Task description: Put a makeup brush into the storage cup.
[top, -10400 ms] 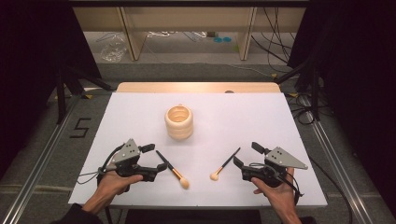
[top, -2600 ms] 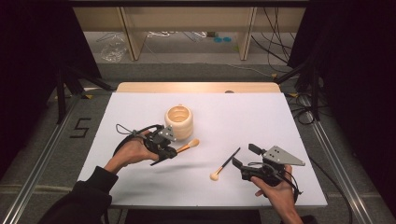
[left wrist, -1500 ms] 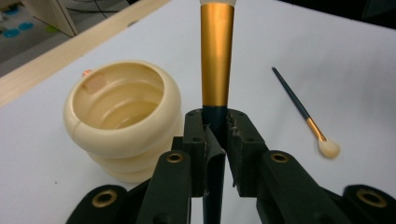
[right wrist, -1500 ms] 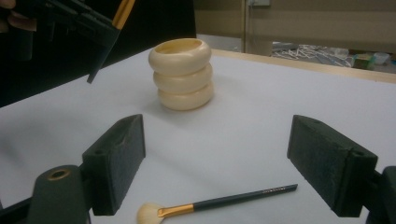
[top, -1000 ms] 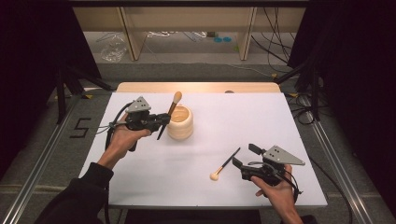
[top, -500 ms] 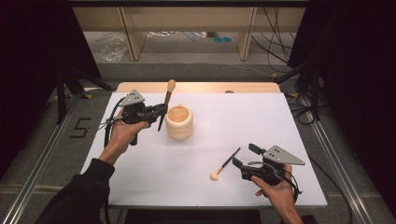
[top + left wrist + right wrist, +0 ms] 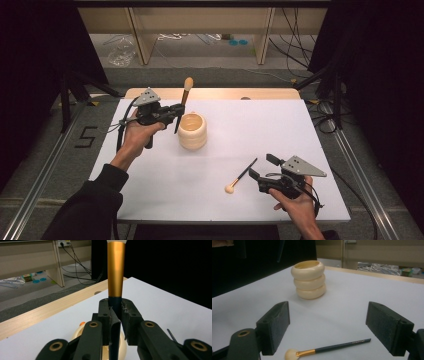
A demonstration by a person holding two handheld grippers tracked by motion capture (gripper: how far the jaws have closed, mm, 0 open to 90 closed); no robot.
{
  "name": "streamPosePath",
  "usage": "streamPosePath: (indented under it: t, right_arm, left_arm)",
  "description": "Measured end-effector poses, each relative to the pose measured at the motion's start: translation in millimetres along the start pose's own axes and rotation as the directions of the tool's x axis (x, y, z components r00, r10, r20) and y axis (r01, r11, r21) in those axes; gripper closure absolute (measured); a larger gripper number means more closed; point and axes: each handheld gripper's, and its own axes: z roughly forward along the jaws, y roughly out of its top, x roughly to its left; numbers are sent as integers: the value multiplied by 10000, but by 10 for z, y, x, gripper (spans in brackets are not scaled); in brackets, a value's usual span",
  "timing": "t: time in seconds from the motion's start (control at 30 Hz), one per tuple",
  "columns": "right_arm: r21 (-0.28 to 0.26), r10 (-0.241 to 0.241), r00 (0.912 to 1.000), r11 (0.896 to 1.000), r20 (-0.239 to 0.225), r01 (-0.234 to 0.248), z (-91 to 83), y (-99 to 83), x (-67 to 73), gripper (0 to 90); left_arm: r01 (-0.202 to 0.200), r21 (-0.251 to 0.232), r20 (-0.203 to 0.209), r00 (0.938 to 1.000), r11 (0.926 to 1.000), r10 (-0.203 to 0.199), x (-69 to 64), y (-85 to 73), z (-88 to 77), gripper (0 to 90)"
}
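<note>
A cream ribbed cup (image 7: 192, 131) stands on the white table top (image 7: 165, 190), left of centre. My left gripper (image 7: 175, 113) hovers just left of the cup, shut on the dark handle of a makeup brush (image 7: 183, 102). That brush stands almost upright, bristle head up and handle tip low beside the cup. In the left gripper view the pads (image 7: 130, 317) pinch the handle below the gold ferrule of the brush (image 7: 116, 272). A second brush (image 7: 241, 176) lies flat near the front. My right gripper (image 7: 261, 167) rests open right behind it; both the second brush (image 7: 329, 348) and the cup (image 7: 309, 280) lie ahead of its jaws.
A wooden strip (image 7: 215, 93) runs along the table's far edge. Beyond it are shelf legs (image 7: 264, 37), cables and small items on the floor. Metal rails (image 7: 357, 170) flank the table on both sides.
The left gripper has shifted slightly left and back, turning the held brush from a lean over the cup to nearly upright. The right gripper and the lying brush have not moved.
</note>
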Motion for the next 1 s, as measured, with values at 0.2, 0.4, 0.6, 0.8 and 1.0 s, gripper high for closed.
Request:
streamPosePath:
  t: [0.2, 0.4, 0.6, 0.8, 1.0]
  right_arm:
    - [-8, -13, 10000, 10000, -28, 13, 1, 0, 2, 205]
    - [-5, -8, 10000, 10000, -22, 8, 2, 1, 1, 205]
    - [-7, -15, 10000, 10000, -28, 15, 1, 1, 1, 205]
    - [324, -100, 9999, 9994, 79, 97, -25, 11, -2, 205]
    - [-10, -29, 10000, 10000, -50, 29, 2, 1, 0, 205]
  left_arm:
    - [-53, -23, -57, 10000, 10000, 53, 45, 54, 41, 787]
    - [35, -50, -84, 10000, 10000, -35, 70, 88, 109, 787]
    - [102, -137, -148, 9998, 9999, -104, 95, 103, 218, 787]
    - [185, -156, -257, 9995, 9997, -189, 133, 94, 332, 787]
    - [268, -142, -363, 9990, 9995, -273, 173, 50, 442, 787]
